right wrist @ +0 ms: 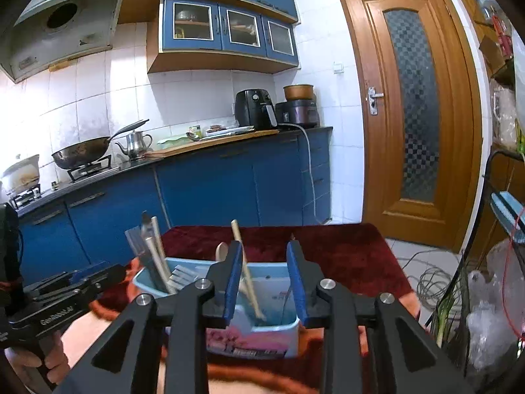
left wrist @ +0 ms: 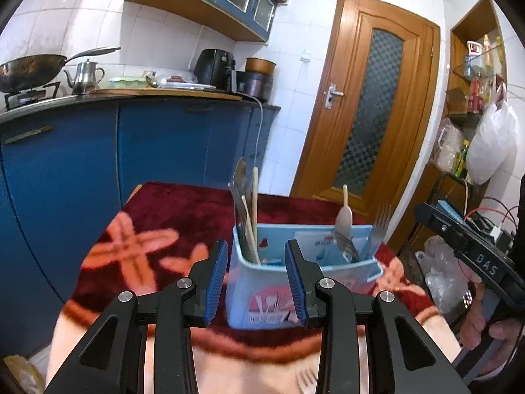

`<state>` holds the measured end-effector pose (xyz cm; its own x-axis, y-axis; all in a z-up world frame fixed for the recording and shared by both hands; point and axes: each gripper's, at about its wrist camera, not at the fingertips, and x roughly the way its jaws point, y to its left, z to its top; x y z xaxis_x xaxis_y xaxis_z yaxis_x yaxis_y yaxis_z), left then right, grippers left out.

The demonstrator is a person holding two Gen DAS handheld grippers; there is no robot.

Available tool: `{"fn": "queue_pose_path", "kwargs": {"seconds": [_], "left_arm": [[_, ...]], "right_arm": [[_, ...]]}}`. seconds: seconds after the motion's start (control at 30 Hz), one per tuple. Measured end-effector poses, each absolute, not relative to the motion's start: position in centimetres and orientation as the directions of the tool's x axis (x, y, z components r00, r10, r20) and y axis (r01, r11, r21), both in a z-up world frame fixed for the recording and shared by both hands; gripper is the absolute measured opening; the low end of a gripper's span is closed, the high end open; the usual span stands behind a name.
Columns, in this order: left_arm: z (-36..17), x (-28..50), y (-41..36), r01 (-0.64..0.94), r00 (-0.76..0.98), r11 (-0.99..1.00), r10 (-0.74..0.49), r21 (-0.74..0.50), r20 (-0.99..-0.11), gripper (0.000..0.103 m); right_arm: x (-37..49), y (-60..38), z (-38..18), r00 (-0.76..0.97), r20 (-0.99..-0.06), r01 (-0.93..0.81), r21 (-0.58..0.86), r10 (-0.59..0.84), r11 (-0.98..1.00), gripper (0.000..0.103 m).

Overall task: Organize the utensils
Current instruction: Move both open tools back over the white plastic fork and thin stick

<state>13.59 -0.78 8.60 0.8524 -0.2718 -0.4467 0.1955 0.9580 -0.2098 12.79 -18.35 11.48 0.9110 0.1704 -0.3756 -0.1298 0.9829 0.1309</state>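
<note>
With both my left gripper (left wrist: 256, 277) and right gripper (right wrist: 265, 282) parted and holding nothing, the pale blue plastic utensil caddy (left wrist: 262, 295) on the red cloth nearby already holds chopsticks (left wrist: 254, 203), spoon (left wrist: 343, 218) and forks (left wrist: 380, 226), so little seems left.

blue cabinets (right wrist: 210, 184) under the counter, wok (right wrist: 80, 151) on the stove, steel kettle (right wrist: 136, 142) just beside it, black air fryer (right wrist: 254, 108) further along, wooden door (right wrist: 413, 111) with patterned glass, range hood (right wrist: 62, 29) up top, white bag (left wrist: 492, 144) hanging
</note>
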Motion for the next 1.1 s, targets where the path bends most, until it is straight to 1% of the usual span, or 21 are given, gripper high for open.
{"fn": "queue_pose_path", "kwargs": {"seconds": [0.3,0.73,1.1], "left_arm": [[8.1,10.4,-0.6,0.174,0.824,0.969,-0.242,-0.178,-0.512,0.037],[4.8,7.0,-1.9,0.227,0.702,0.946,-0.323,-0.23,-0.635,0.037],[1.3,7.3,-4.3,0.232,0.599,0.936,-0.351,-0.263,-0.72,0.037]], "right_arm": [[9.4,-17.2,11.2,0.879,-0.43,-0.151,0.159,0.206,0.976,0.036],[5.5,-16.9,7.7,0.788,-0.574,-0.134,0.195,0.223,0.972,0.04],[3.4,-18.4,5.3,0.761,-0.613,-0.099,0.212,0.211,0.972,0.046]]}}
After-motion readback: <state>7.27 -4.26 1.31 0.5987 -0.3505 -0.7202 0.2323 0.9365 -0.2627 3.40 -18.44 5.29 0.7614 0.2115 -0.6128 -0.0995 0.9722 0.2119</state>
